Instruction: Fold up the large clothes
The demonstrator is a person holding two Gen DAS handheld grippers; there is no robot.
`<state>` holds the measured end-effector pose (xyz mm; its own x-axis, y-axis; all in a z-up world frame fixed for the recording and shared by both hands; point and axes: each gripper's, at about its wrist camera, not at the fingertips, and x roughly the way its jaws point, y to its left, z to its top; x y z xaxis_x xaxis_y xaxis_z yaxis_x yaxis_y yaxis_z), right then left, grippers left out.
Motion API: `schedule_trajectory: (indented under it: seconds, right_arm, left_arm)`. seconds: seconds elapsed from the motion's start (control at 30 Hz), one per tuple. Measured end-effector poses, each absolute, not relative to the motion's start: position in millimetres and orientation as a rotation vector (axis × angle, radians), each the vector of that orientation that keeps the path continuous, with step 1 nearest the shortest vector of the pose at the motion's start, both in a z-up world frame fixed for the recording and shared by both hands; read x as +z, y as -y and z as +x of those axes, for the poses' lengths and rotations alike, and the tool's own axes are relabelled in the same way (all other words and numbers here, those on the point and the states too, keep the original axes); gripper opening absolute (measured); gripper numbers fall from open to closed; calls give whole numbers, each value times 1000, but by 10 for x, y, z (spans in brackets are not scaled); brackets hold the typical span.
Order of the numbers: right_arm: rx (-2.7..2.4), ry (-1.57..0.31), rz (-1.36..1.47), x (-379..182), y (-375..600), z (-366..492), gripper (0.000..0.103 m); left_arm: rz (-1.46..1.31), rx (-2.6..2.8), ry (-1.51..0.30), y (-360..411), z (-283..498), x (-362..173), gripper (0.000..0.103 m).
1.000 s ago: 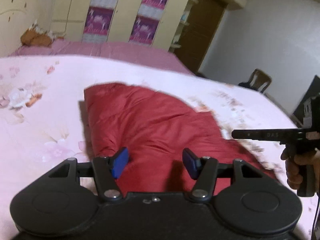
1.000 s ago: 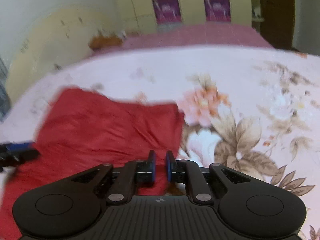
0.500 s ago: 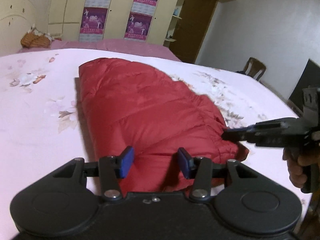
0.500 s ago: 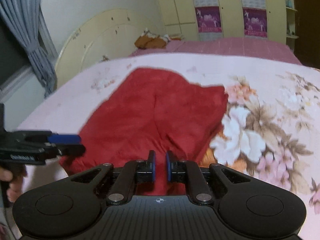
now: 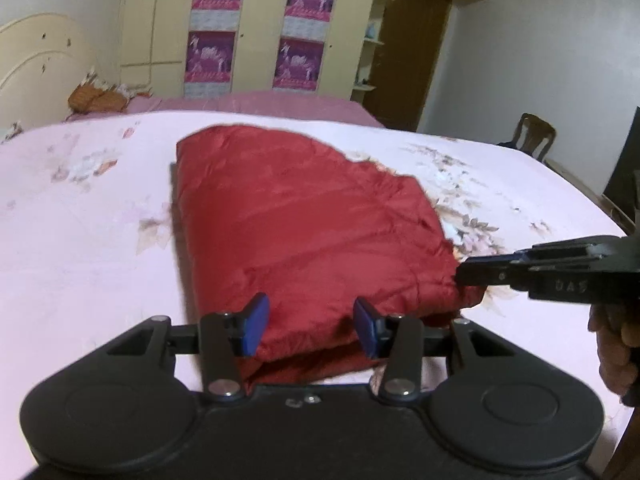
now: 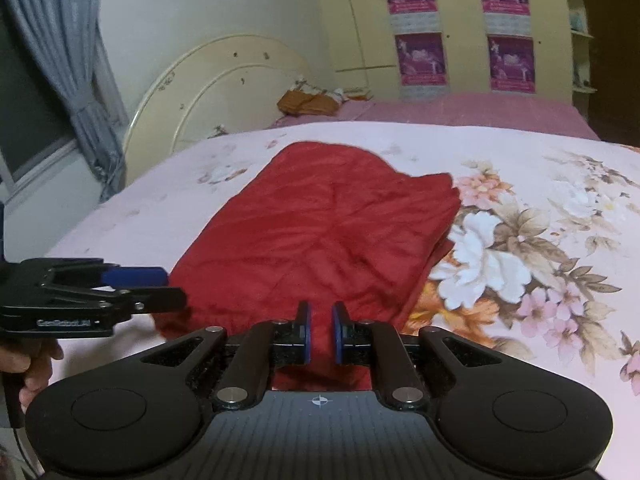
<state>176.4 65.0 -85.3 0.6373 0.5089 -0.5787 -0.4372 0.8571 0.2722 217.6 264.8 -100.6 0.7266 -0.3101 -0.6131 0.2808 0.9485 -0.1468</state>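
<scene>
Folded red jacket (image 5: 312,236) on floral bedspread (image 5: 80,240); left gripper (image 5: 308,326) half-open and closing, right gripper (image 6: 320,332) narrow.

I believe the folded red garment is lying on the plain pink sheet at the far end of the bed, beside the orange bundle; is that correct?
Not quite. The red garment lies on the floral bedspread at the near end, well apart from the orange bundle on the plain pink sheet. The right wrist view shows this.
</scene>
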Motion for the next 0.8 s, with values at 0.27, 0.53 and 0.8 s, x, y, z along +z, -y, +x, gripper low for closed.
schedule_trajectory:
  seconds: [0.27,0.53,0.8]
  right_arm:
    - [519,-783,81,-1177,-786,1883,11]
    - [513,-802,67,-1249,-812,1922,11]
    - [514,-820,56,-1186,-829,1929,11]
  left_arm:
    - [-44,-304,-694,-2643,2180,-1162,43]
    - [-49,-279,-697,-2632,2179,-1150,43]
    - [-47,-267,-713,-2610,2170,-1114,43]
